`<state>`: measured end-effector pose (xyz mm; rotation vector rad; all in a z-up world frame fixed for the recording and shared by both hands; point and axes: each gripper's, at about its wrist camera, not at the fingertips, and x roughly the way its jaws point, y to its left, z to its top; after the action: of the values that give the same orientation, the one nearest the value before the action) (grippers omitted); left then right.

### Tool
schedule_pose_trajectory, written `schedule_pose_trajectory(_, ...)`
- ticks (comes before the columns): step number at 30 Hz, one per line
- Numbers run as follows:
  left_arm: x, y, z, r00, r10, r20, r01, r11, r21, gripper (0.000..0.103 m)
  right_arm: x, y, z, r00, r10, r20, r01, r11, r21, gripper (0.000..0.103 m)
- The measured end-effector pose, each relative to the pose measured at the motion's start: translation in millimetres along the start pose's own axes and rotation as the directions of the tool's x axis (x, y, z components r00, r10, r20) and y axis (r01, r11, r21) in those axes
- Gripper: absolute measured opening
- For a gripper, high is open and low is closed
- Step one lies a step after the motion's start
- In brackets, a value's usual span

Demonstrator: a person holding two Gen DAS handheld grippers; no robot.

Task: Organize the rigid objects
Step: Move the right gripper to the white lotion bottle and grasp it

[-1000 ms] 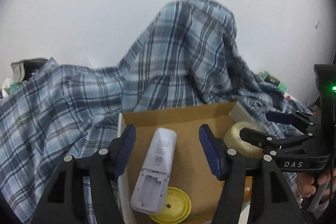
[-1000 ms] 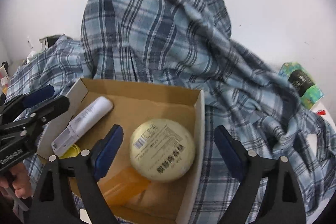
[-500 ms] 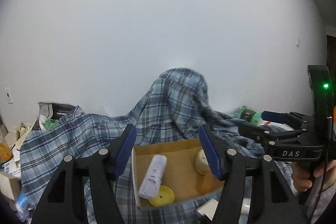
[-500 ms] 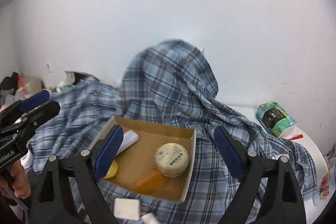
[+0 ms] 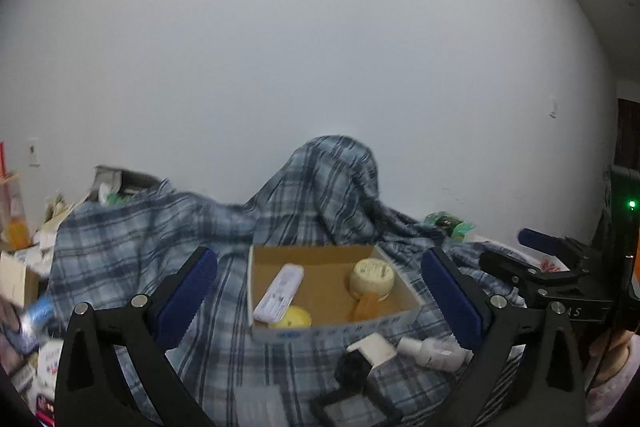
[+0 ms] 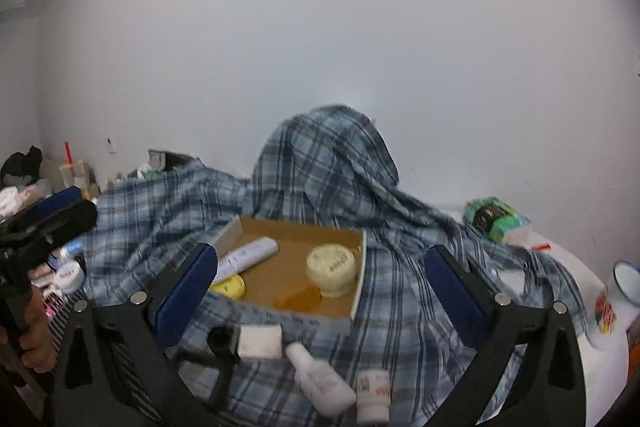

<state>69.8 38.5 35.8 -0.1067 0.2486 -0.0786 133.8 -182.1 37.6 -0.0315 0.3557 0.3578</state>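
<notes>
Blue-padded, the left tongs (image 5: 320,285) stand wide open, holding and touching nothing, raised above the plaid cloth (image 5: 132,247). The right tongs (image 6: 322,281) are spread just as wide and also empty. Between both pairs sits the cardboard box (image 6: 358,291) on the cloth. Inside it lie a white remote (image 5: 279,293), a yellow lid (image 5: 291,318) at the near left corner, a cream round jar (image 5: 372,277) and an orange piece (image 5: 368,305) just before it. Outside, near the box's front wall, lie a white block (image 6: 259,341) and a white bottle (image 6: 322,381).
</notes>
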Motion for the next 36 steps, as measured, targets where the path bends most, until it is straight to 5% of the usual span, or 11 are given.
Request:
schedule_pose_trajectory(10, -3.3, 3.3, -44.8, 0.998, 0.051, -0.034, -0.049, 0.998, 0.049, 0.103, 10.6, 1.7, -58.9, 0.999, -0.053, -0.011, 0.052, 0.995, -0.091, 0.103)
schedule_pose_trajectory(30, 10.0, 3.2, -56.9, 0.996, 0.059, -0.064, -0.055, 0.997, 0.058, 0.103, 24.8, -6.8, -64.1, 0.996, -0.023, -0.087, 0.018, 0.999, -0.052, 0.103)
schedule_pose_trajectory(36, 10.1, 3.6, -58.2, 0.995, 0.061, -0.075, -0.056, 0.996, 0.062, 0.103, 50.5, -5.8, -66.1, 0.968, 0.059, -0.244, -0.075, 0.996, -0.057, 0.103)
